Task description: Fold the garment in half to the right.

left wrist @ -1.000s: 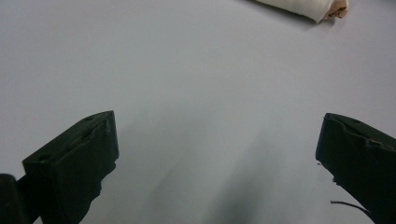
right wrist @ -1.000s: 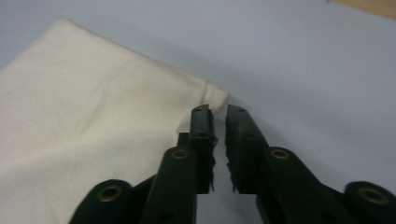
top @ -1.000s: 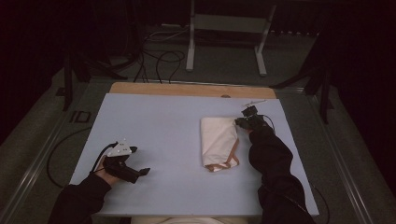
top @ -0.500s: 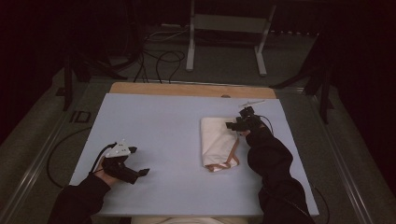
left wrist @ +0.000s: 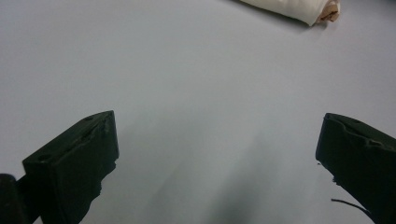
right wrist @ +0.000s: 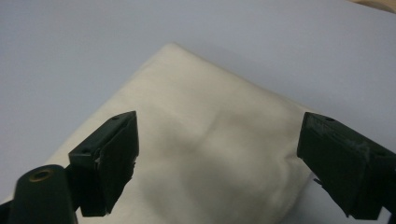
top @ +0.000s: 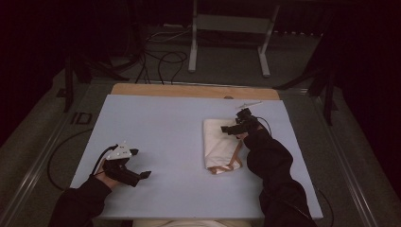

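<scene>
Covering the table (top: 156, 118) is a pale blue sheet, with dark floor and cables beyond. At the near left edge the left tool (top: 139, 163) rests wide open, empty, well apart from the folded cream cloth (top: 220, 142) right of centre. Over the cloth's far end hangs the right tool (top: 233, 126), jaws spread wide, gripping nothing.

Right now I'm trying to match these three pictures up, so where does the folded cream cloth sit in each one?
High view: folded cream cloth lies right of centre on the blue mat, under the right tool.
Left gripper view: a sliver of it at the top edge, right of centre.
Right gripper view: centre, between the open jaws.
Shared landmark: the blue mat.
</scene>
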